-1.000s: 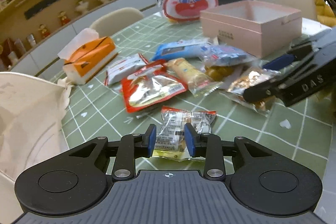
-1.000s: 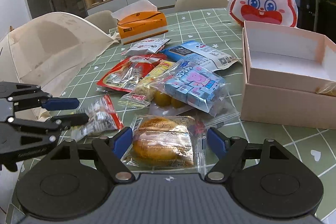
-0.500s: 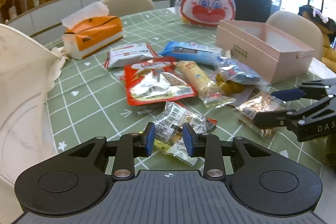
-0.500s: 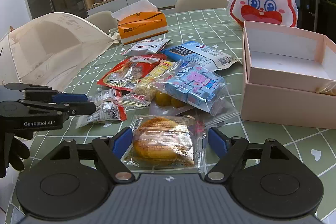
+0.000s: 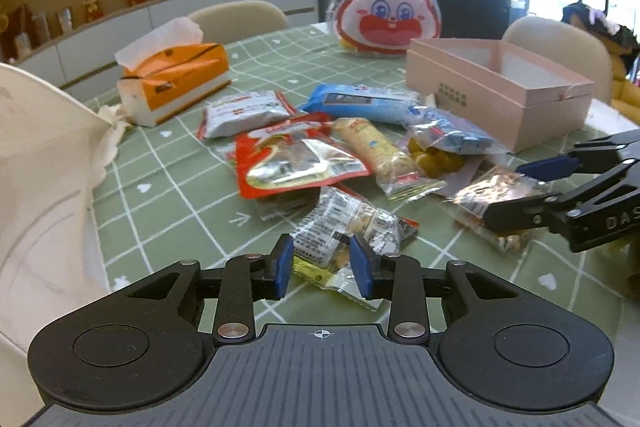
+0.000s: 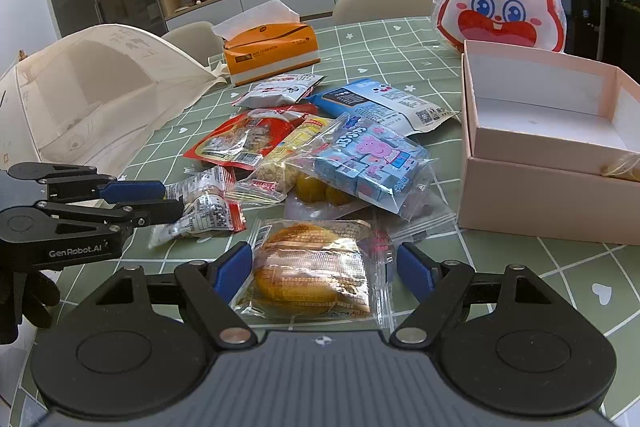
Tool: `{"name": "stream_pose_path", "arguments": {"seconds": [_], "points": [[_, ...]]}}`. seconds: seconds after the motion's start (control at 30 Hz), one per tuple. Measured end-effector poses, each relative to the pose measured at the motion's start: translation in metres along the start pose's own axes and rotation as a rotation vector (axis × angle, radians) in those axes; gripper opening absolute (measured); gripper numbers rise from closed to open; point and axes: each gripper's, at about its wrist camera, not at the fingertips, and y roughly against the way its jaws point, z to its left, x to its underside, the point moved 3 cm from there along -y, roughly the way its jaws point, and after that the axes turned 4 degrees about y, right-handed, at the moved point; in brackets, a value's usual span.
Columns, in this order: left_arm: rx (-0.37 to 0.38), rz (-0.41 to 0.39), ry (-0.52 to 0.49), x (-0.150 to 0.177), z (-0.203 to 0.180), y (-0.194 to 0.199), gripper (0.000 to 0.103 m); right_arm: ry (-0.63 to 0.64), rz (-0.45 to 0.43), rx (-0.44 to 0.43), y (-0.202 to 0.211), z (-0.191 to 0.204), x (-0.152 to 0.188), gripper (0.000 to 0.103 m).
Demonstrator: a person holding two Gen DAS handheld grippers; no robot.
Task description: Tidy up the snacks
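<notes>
A small clear snack packet (image 5: 344, 227) with a red edge lies on the green checked desk (image 5: 176, 195), between the blue fingers (image 5: 283, 265) of the left gripper (image 5: 322, 267), whose fingers are opening with the packet between them; whether the pads still press on it I cannot tell. Just beside it, a clear-wrapped pastry (image 6: 312, 271) sits on the desk between the spread fingers of the right gripper (image 6: 324, 269), which do not touch it. Behind them lies a heap of snacks: a red pouch (image 6: 244, 139), a cartoon-pig bag (image 6: 372, 159) and a blue packet (image 6: 384, 99). The open pink box (image 6: 532, 199) stands to the right, the orange tissue box (image 6: 272, 51) farther back.
</notes>
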Motion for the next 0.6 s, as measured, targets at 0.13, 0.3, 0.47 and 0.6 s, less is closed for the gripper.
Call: {"name": "stream_pose_path", "arguments": {"seconds": [0.13, 0.3, 0.47, 0.6], "points": [[0.034, -0.022, -0.013, 0.004, -0.004, 0.0, 0.036, 0.004, -0.001, 0.004, 0.001, 0.001, -0.001, 0.081], [0.021, -0.024, -0.033, 0.003, -0.006, -0.001, 0.036, 0.0, -0.003, 0.002, 0.002, 0.0, -0.001, 0.081], [0.019, -0.019, -0.076, -0.005, -0.016, 0.003, 0.035, -0.002, -0.004, 0.001, 0.002, 0.0, -0.001, 0.082], [0.039, -0.024, -0.074, -0.016, -0.023, 0.003, 0.036, -0.005, -0.006, -0.001, 0.002, 0.0, -0.001, 0.082]]}}
